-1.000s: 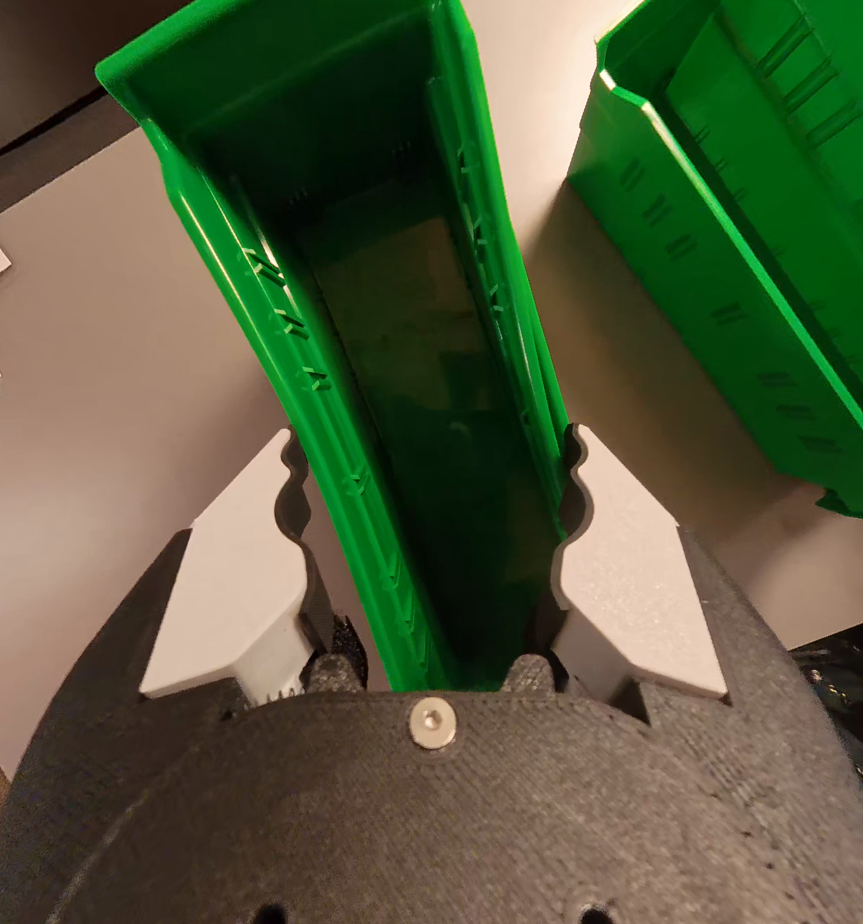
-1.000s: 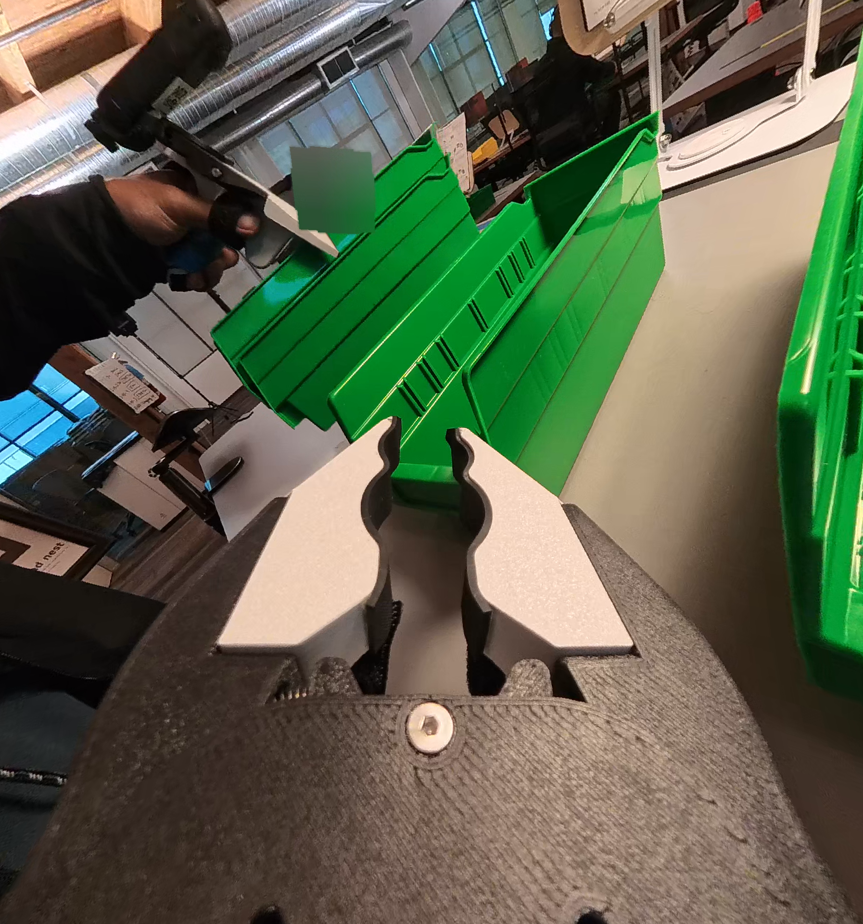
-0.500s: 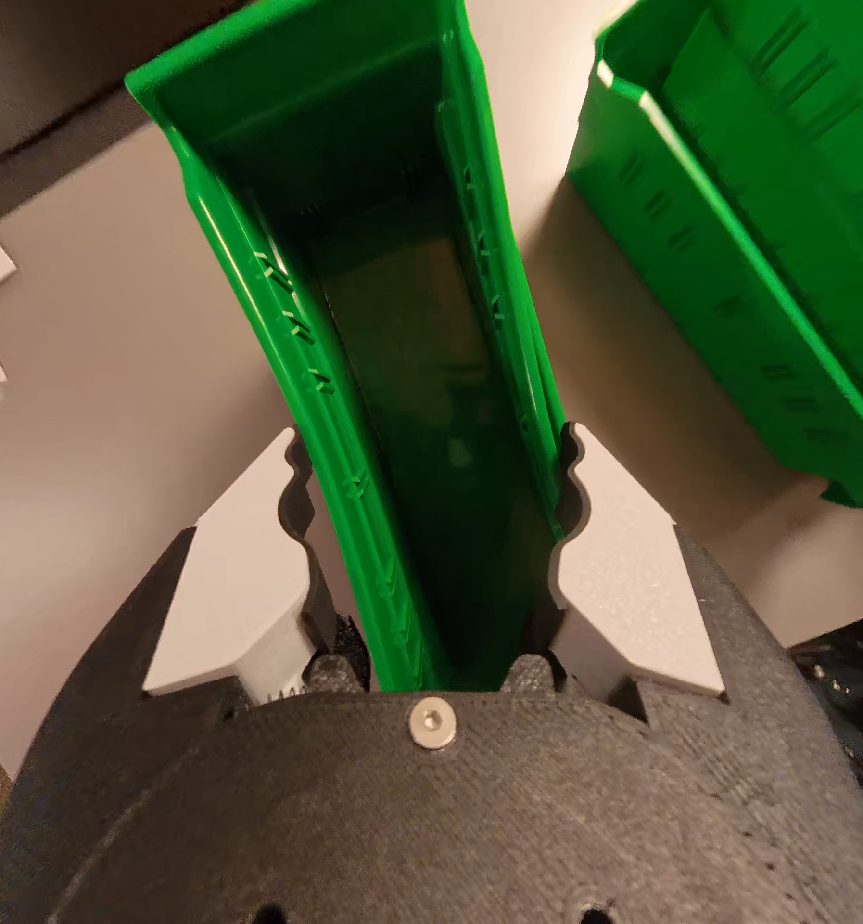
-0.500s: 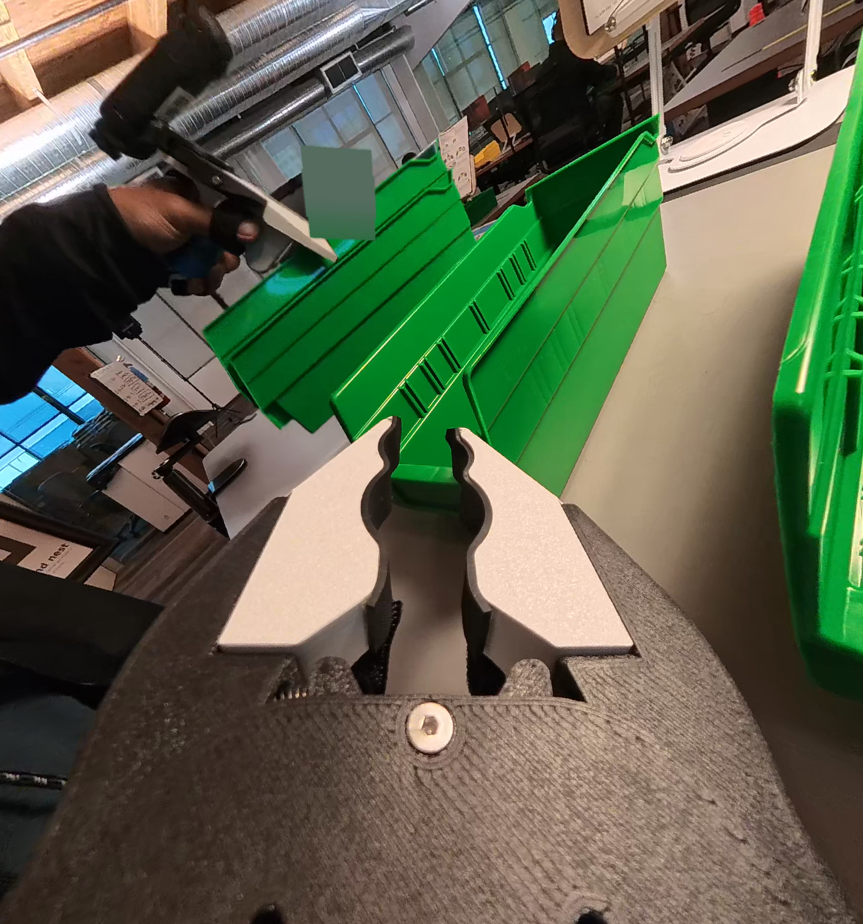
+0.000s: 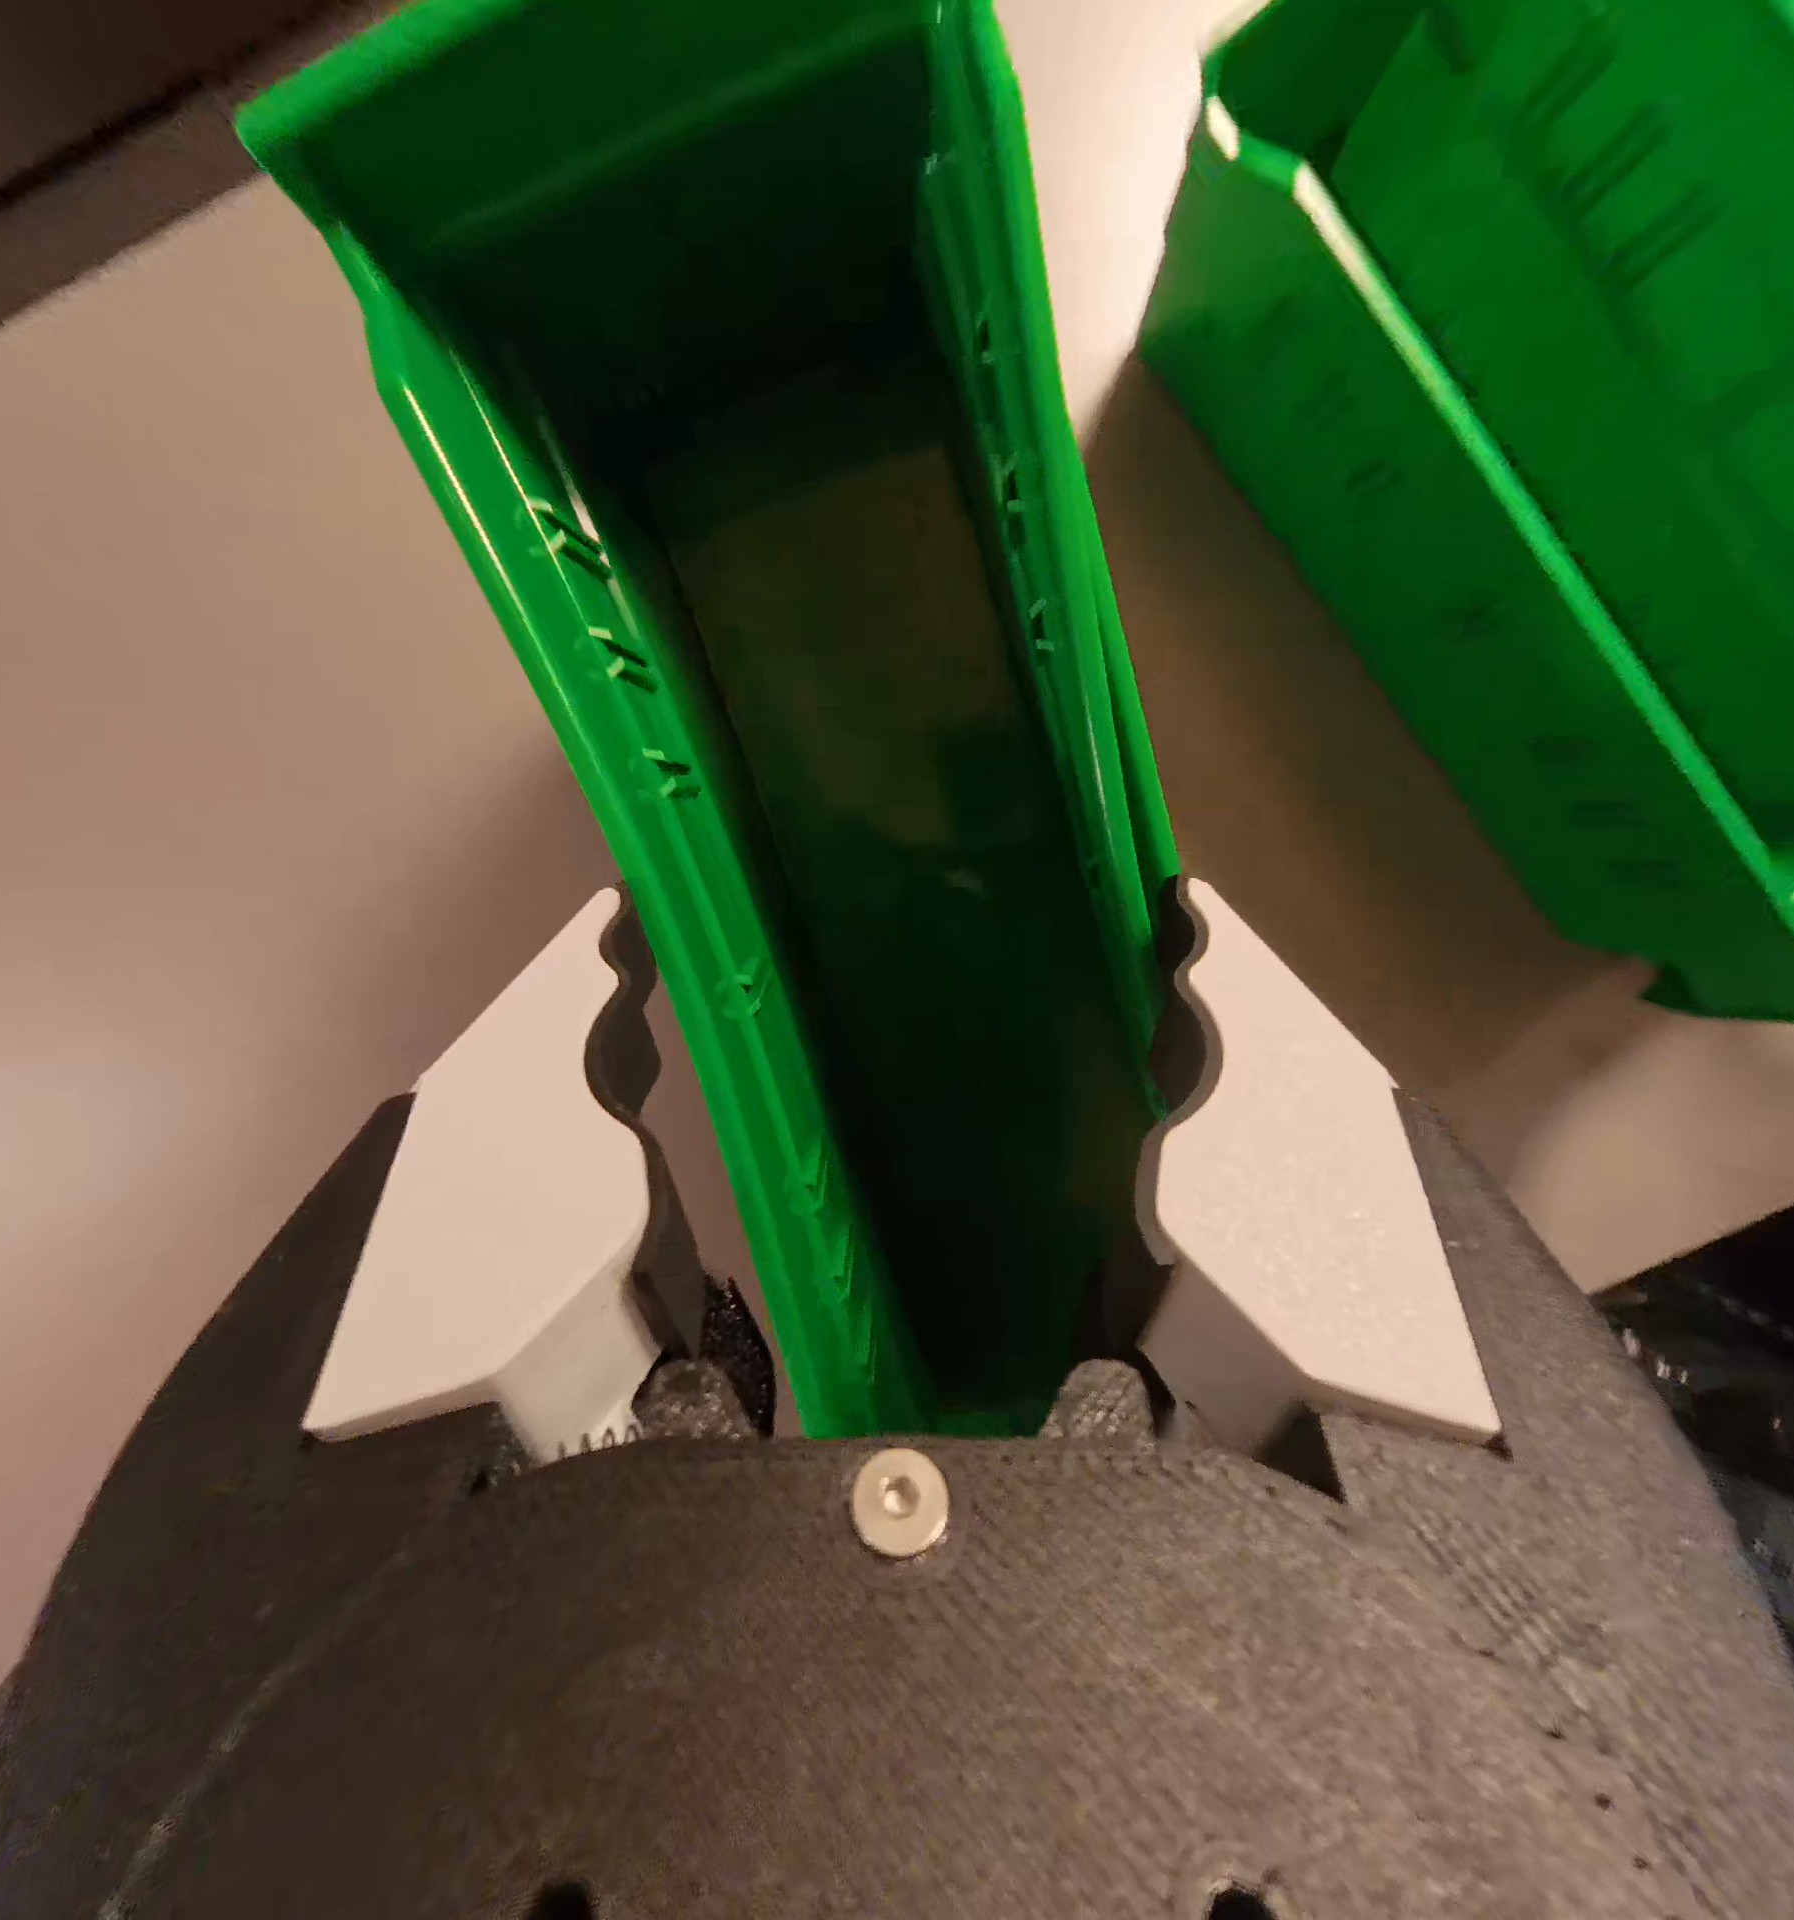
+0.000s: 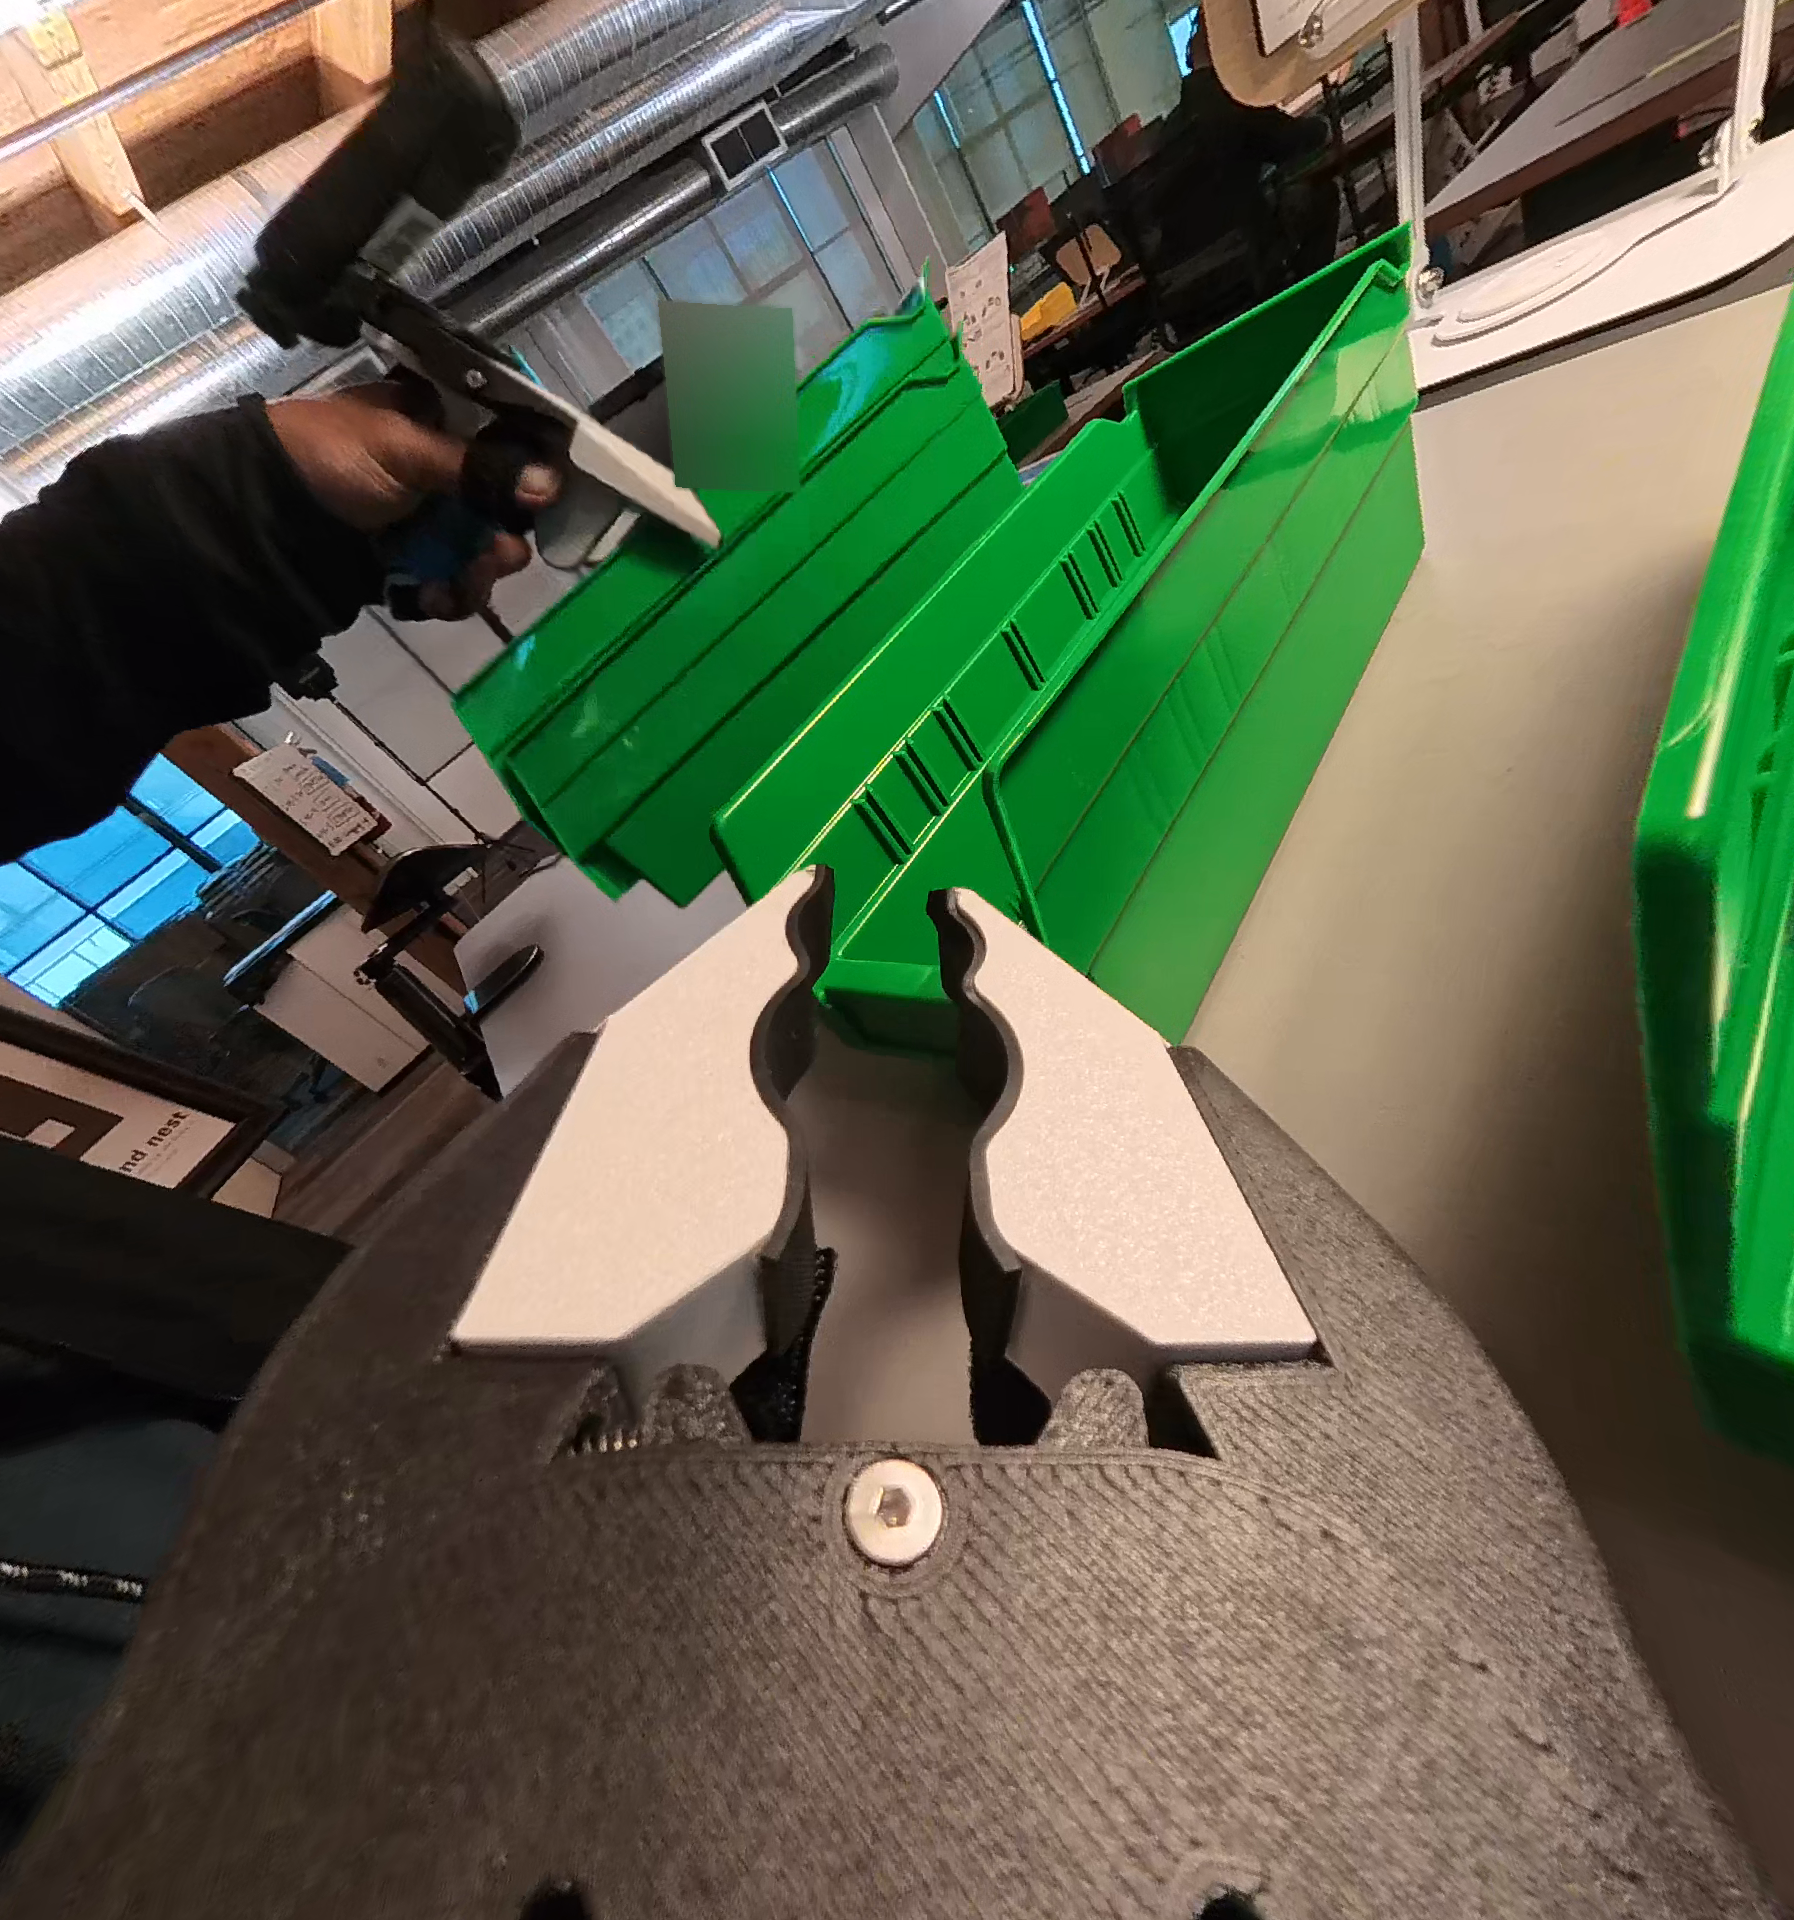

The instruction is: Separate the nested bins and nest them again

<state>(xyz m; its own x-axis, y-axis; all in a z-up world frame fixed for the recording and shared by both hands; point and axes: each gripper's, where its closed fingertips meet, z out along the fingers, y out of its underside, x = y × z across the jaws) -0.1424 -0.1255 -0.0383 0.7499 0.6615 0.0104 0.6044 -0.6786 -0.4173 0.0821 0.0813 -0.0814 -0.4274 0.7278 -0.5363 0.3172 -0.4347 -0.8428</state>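
**Left gripper lifted a narrow bin; right gripper clamped the next bin's end**

L side first: a hand (image 6: pixel 384 457) in a black sleeve held the left gripper (image 6: pixel 602 473) high, angled down toward the desk. Its fingers were spread wide w/ the narrow green bin (image 5: pixel 768 727) between them; the right pad (image 5: pixel 1179 997) touched the bin wall, the left pad looked just at the other wall, firm press not clear. That bin hung tilted, off the table (image 5: pixel 197 727).

Center: the right gripper (image 6: pixel 877 935) sat low, pointing along the tabletop, pads closed on the near end lip of a second green bin (image 6: pixel 1236 665) resting on the table. Right edge: a third green bin (image 6: pixel 1766 831), close by.

Room: beige tabletop, silver ducts (image 6: pixel 581 218) and wood beams overhead, big windows, desks further back.
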